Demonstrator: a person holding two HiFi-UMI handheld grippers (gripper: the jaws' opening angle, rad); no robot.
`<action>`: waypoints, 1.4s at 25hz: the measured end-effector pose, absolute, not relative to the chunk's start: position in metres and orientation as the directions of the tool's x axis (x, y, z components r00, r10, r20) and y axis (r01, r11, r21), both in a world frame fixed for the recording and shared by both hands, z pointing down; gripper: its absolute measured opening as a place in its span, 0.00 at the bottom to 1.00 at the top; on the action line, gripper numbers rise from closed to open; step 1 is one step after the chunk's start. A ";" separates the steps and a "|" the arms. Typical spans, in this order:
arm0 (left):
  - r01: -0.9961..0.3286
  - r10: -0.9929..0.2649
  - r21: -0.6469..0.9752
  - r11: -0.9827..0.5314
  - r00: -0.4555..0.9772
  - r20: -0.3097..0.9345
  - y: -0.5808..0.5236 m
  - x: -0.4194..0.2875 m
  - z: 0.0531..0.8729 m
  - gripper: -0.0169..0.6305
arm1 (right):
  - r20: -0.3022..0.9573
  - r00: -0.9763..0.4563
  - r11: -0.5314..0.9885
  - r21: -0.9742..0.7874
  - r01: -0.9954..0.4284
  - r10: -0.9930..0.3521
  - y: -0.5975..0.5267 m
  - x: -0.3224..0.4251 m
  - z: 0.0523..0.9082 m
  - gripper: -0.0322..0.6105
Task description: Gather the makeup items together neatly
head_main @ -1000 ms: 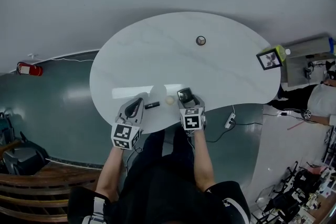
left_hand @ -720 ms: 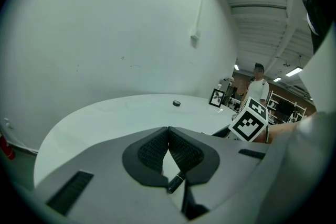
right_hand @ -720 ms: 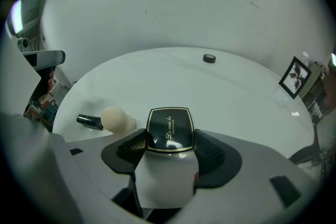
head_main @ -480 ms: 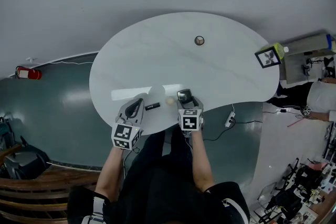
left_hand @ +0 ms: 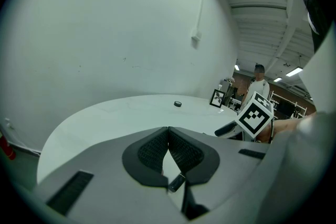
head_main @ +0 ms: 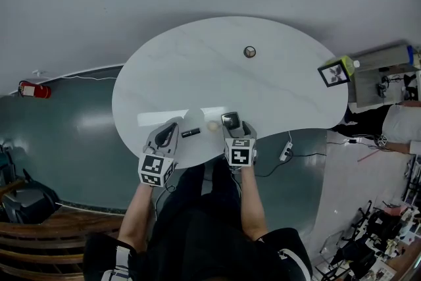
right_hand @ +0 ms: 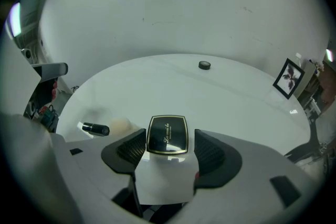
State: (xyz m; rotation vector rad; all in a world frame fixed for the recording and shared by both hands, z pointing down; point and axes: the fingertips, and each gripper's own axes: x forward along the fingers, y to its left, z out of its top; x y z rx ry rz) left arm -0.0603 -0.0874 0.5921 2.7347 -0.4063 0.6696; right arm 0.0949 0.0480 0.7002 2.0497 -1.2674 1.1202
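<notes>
- Makeup items: three lie near the table's near edge, and a fourth small piece sits well apart towards the far side, so the set is not yet gathered.
- Table: white oval top.
- Right gripper: jaws part-way apart with the compact between them. Its pale lower part fills the gap from pad to pad, which reads as a grip.
- Left gripper: pads meet at the tips and nothing is held. It hangs just left of the lipstick.
- Compact: black with a gold rim, dark face tilted up ahead of the right jaws. Risk: if it is hinged open, a squeeze on one half could let it fold or twist loose.
- Sponge: pale and rounded, on the table between the compact and the lipstick. Risk: a passing jaw could nudge it aside.
- Lipstick: dark tube on its side, just beside the sponge. Risk: a sideways push could roll it off the near edge.
- Round dark item: alone on the far side. Risk: it gets left out.
</notes>
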 end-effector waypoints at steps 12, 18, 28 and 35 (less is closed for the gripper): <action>-0.357 -0.274 0.149 -0.922 0.875 0.399 -0.088 -0.058 0.532 0.05 | 0.628 0.293 -0.382 -0.008 -0.924 -0.721 0.022 0.115 0.570 0.39; -0.410 -0.352 0.115 -0.905 0.871 0.342 -0.086 -0.062 0.494 0.05 | 0.514 0.293 -0.326 0.026 -0.945 -0.807 0.017 0.117 0.513 0.23; -0.492 -0.458 0.079 -0.867 0.849 0.263 -0.057 -0.060 0.449 0.05 | 0.358 0.148 -0.144 0.039 -0.989 -0.922 0.017 0.095 0.452 0.16; -0.530 -0.504 0.063 -0.846 0.831 0.234 -0.033 -0.059 0.435 0.05 | 0.346 0.074 -0.062 0.046 -0.997 -0.935 0.035 0.086 0.447 0.13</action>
